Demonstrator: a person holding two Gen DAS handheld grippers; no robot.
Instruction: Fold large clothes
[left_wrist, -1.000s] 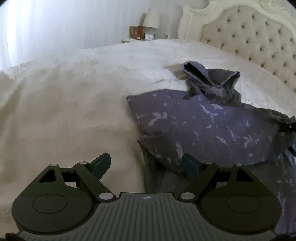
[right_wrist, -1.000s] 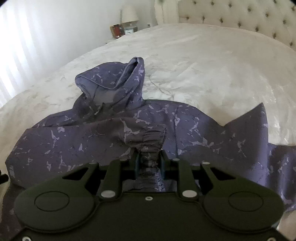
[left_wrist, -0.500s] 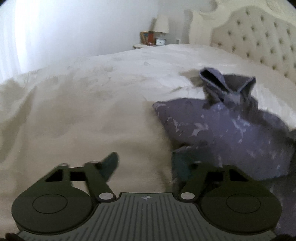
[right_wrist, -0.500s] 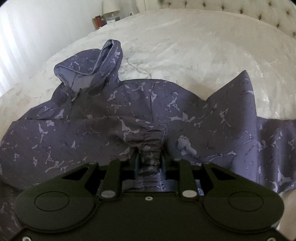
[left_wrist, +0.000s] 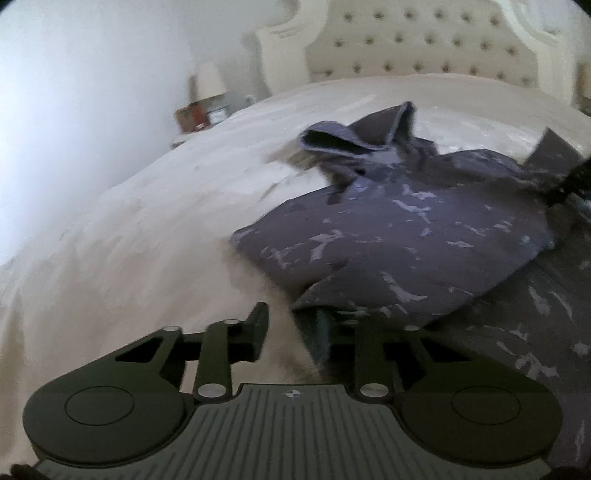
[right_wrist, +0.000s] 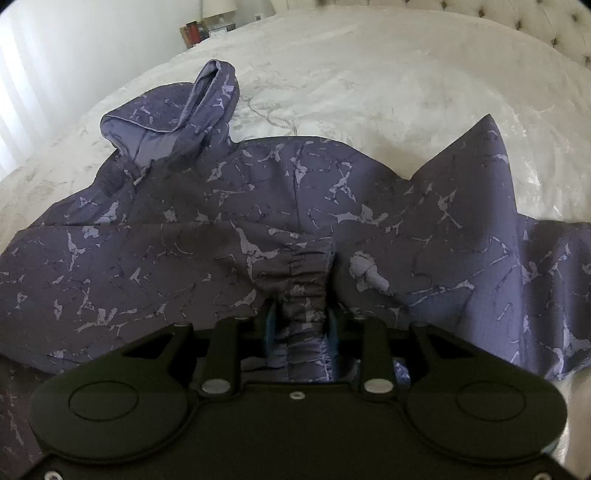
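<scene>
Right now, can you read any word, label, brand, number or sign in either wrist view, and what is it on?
No readable text in either view.
Items on the nightstand: any print is too small and blurred to read.
Left gripper body: one small round crosshair mark, no letters.
Purple hooded jacket: only a pale marbled pattern, no label or logo showing.

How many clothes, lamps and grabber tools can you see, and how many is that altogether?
Clothes: 1, the purple hooded jacket with pale marbled streaks, lying on the white bed.
Lamps: 1, the white-shaded bedside lamp.
Tools: 2, the left tool, closing at the jacket's edge, and the right tool, opening around a gathered cuff.
Total: 4.
</scene>
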